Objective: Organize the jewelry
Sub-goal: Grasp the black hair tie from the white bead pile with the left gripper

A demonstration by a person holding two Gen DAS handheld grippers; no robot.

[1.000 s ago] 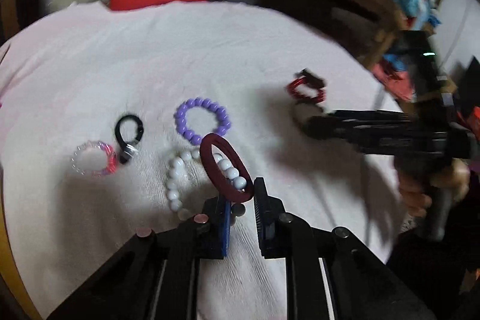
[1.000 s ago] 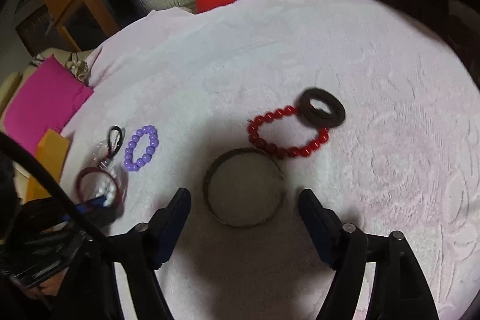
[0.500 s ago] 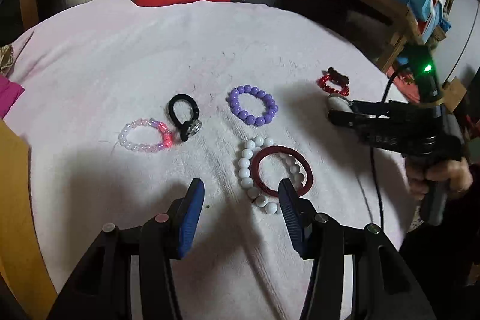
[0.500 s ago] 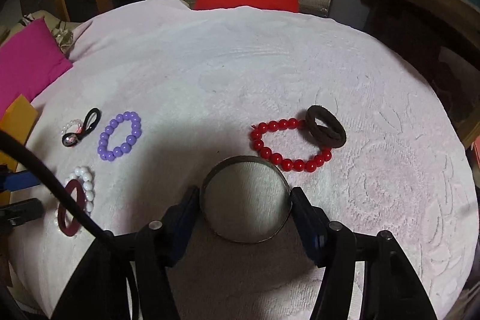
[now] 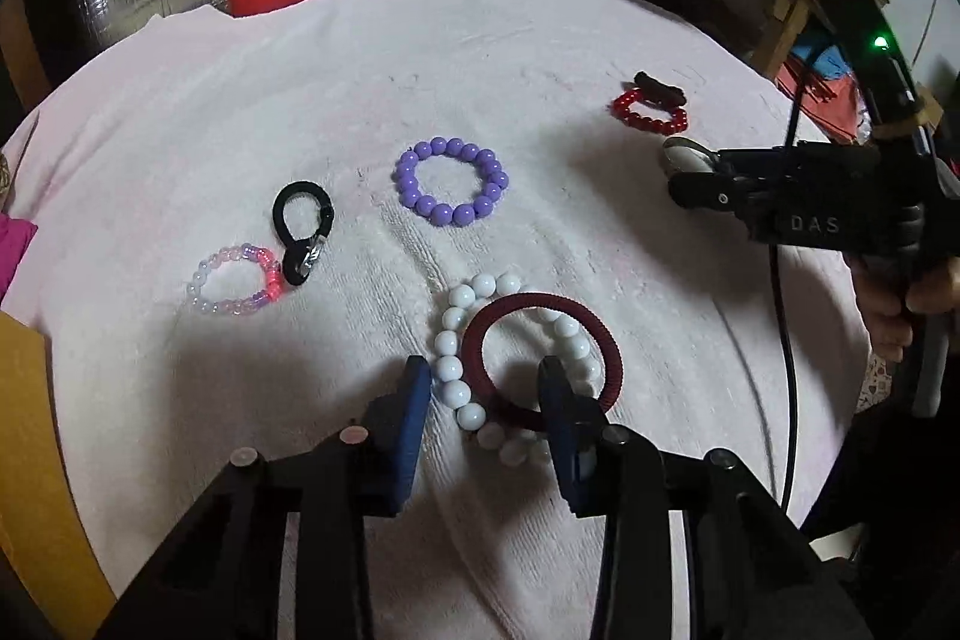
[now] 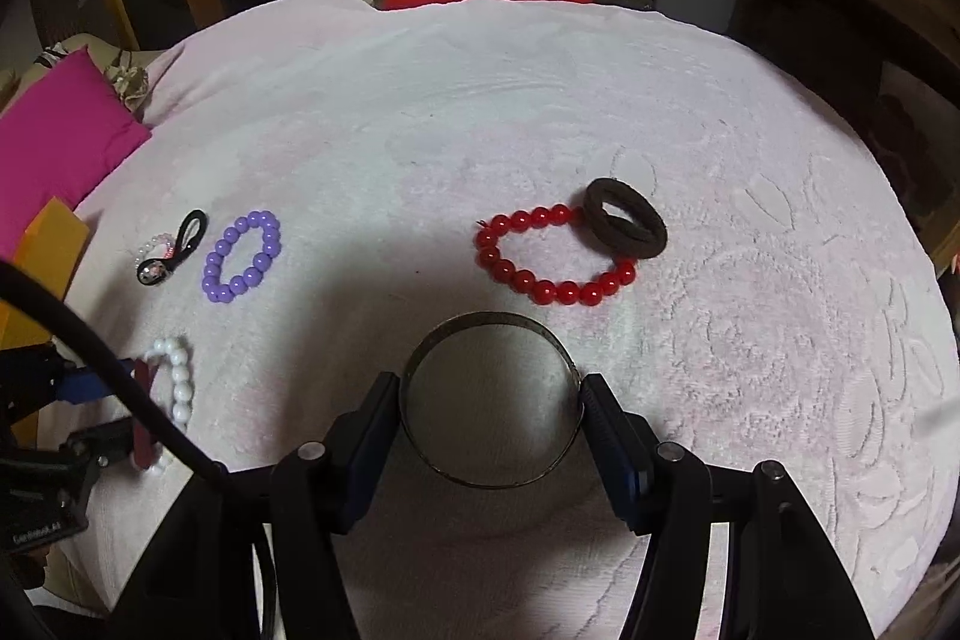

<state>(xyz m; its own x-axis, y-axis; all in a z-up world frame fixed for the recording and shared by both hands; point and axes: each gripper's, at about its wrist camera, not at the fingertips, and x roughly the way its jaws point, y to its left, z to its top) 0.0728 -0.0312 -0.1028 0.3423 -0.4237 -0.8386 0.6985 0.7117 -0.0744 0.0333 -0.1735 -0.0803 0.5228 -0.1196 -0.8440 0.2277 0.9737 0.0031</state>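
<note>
Metal bangle whole only right-wrist.

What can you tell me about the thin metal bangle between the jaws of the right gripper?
The metal bangle is a thin, dark, bronze-looking hoop, a plain band with nothing inside it. It lies flat on the white towel, just below the red bead bracelet and apart from it. The jaws of the right gripper press its two sides.

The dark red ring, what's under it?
The dark red ring lies on the white bead bracelet. Beads show beside and inside the ring; those directly under its band are hidden. Below both is the white cloth.
</note>
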